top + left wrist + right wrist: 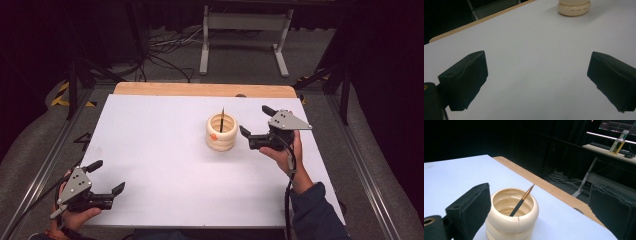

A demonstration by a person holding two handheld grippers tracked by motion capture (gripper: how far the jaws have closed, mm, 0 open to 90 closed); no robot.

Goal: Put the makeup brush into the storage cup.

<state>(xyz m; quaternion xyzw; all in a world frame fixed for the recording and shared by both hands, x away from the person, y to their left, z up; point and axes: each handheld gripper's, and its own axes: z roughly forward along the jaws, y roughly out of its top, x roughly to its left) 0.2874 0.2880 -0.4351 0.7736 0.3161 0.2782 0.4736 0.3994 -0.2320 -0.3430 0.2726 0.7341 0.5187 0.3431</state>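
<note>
A cream ribbed pot [221,132] stands right of centre on the white table [160,150], and a thin dark brush [221,119] leans inside it. In the right gripper view the pot [511,220] sits just beyond the left jaw, with the brush [522,200] tipped gold at its top. My right gripper [254,122] is open just right of the pot, holding nothing. My left gripper [106,176] is open at the near left corner, with bare table between its jaws. The pot's base [574,8] shows far off in the left gripper view.
A wooden strip [200,90] borders the table's far edge. Beyond it are a white desk frame [244,37] and floor cables [170,47]. A bottle [618,143] stands on a distant desk in the right gripper view. Metal rails [47,160] run along both table sides.
</note>
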